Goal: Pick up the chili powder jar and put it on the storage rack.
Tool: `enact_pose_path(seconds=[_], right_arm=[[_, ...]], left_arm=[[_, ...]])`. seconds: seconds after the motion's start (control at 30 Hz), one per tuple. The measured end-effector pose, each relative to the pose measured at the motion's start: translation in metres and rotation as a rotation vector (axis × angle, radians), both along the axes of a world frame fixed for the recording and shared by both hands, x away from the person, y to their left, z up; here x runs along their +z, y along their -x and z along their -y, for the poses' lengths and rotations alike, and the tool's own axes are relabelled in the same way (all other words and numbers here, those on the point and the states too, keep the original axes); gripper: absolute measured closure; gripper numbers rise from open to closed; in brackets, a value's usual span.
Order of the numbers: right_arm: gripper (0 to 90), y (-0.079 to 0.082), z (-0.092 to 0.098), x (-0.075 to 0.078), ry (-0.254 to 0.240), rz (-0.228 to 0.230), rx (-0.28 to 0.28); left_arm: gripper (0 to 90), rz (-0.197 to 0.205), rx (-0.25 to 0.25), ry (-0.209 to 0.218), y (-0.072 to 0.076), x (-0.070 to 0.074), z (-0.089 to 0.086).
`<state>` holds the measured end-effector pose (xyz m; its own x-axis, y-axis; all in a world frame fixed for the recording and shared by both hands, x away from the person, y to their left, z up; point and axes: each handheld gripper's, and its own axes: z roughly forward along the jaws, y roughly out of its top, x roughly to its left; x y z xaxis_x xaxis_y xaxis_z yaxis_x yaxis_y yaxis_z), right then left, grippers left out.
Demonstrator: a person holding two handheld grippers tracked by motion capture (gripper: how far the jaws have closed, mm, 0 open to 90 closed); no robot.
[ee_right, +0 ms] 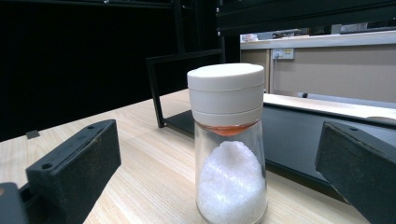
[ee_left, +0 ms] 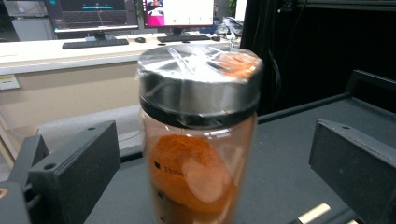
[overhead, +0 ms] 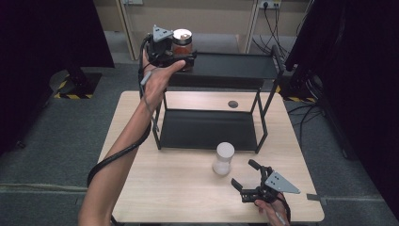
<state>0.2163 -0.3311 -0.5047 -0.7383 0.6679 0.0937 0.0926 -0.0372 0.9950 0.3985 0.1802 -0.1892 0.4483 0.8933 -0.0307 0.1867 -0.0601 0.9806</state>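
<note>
- Left gripper (overhead: 184,57): raised to the top shelf of the rack, at its left end. Jaws apart, one on each side of the orange-powder jar, with a gap between each pad and the glass in the left gripper view. A grey three-cornered plate sits on top; a black cable trails down along the forearm.
- Orange-powder jar (ee_left: 198,135): clear glass, metal lid covered in clear film, orange powder inside. Upright on the top shelf (overhead: 235,66), left end, standing between the left gripper's jaws.
- Right gripper (overhead: 244,175): low over the counter's near right part, held by a hand at the bottom edge of the high view. Jaws apart, pointed toward the white-lidded jar; nothing between the pads.
- White-lidded jar (ee_right: 229,144): clear glass, white cap, white grains inside with an orange ring under the cap. Upright on the counter (overhead: 179,188), just in front of the rack's lower shelf and near the right gripper, apart from it.
- Rack (overhead: 259,113): black metal, two shelves, standing on the far half of the counter. Lower shelf (overhead: 202,127) bare.
- Counter: light wood, with a small dark disc (overhead: 233,104) behind the rack.
</note>
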Motion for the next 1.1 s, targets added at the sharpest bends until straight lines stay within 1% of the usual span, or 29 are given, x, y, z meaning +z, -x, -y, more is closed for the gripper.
enact_pose_path(seconds=[0.07, 0.27, 0.4, 0.57, 0.73, 0.9, 1.1], right_arm=[[0.3, 0.000, 0.000, 0.000, -0.002, 0.001, -0.001], [0.3, 0.000, 0.000, 0.000, 0.000, 0.000, 0.001], [0.3, 0.000, 0.001, 0.000, -0.001, 0.004, -0.001], [0.3, 0.000, 0.001, 0.000, 0.000, 0.004, 0.000], [0.3, 0.000, 0.001, 0.000, 0.000, 0.002, 0.000], [0.3, 0.000, 0.001, 0.000, -0.001, 0.003, -0.001], [0.3, 0.000, 0.001, 0.000, -0.001, 0.003, -0.001]], left_arm=[[1.4, 0.004, -0.002, -0.002, 0.003, -0.001, 0.000], [1.4, 0.018, -0.020, 0.013, 0.012, -0.006, -0.003], [1.5, 0.028, -0.024, 0.027, 0.019, -0.009, -0.006], [1.6, 0.040, -0.026, 0.033, 0.027, -0.013, -0.010], [1.6, 0.054, -0.049, 0.036, 0.035, -0.018, -0.012], [1.8, 0.062, -0.066, 0.042, 0.044, -0.024, -0.012], [1.8, 0.074, -0.092, 0.045, 0.055, -0.036, -0.012]])
